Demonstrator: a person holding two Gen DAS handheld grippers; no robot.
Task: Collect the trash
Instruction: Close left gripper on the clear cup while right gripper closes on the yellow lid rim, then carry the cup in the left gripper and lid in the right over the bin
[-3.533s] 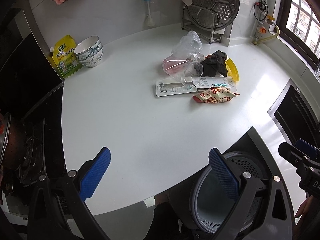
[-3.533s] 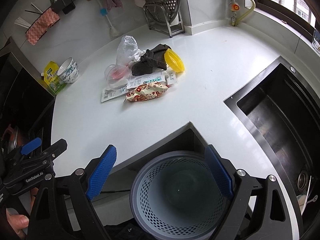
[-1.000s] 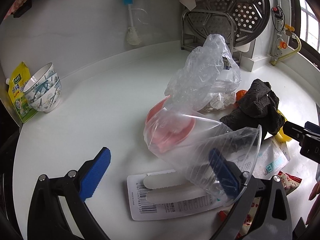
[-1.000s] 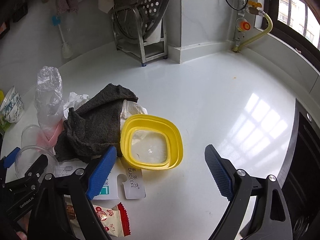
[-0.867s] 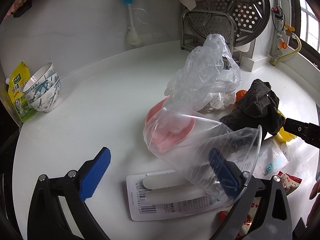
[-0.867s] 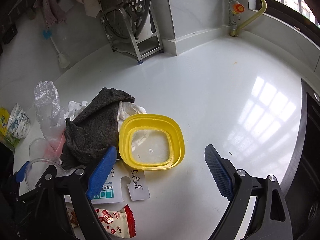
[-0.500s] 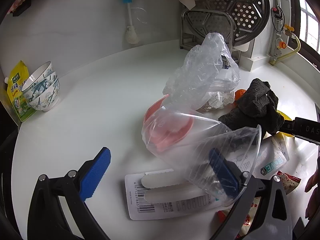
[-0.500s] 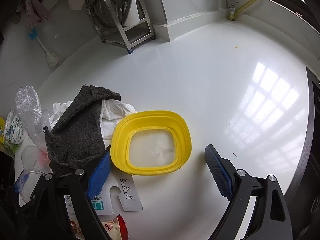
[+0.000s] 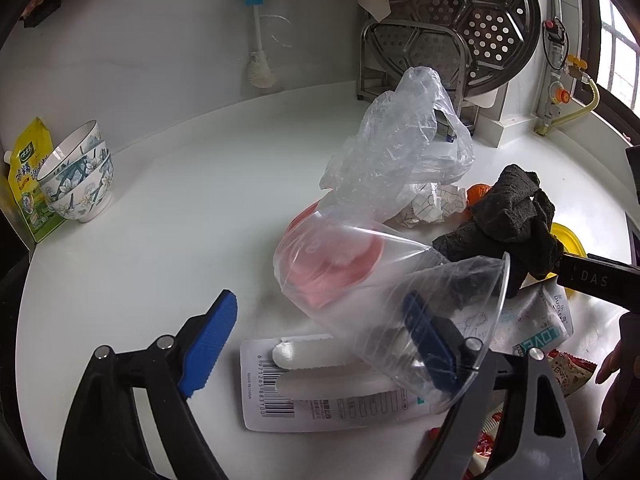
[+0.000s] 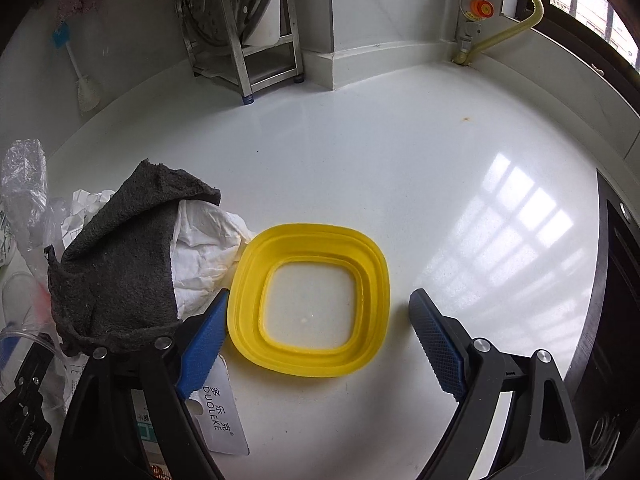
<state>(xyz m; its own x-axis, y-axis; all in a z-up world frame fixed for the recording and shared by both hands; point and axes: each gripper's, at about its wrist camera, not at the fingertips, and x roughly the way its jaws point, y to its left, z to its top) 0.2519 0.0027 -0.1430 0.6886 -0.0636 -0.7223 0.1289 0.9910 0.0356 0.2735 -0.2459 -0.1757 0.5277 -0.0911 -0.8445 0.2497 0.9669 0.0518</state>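
Observation:
A clear plastic cup lies on its side on the white counter, over a pink lid. My left gripper is closing: its right finger sits inside the cup's mouth and the left pad stands clear of the cup wall. Under the cup lies a white barcoded package. My right gripper is open low over a yellow lid, which lies between its fingers untouched. A dark grey cloth covers white tissue beside the lid.
A crumpled clear bag, crumpled paper and a red snack wrapper lie around the cup. Stacked bowls and a yellow pouch stand far left. A steel rack stands at the back, a dark sink right.
My left gripper's left finger has come inward while the cup stays put. My right gripper has sunk toward the yellow lid, which now lies between its fingers.

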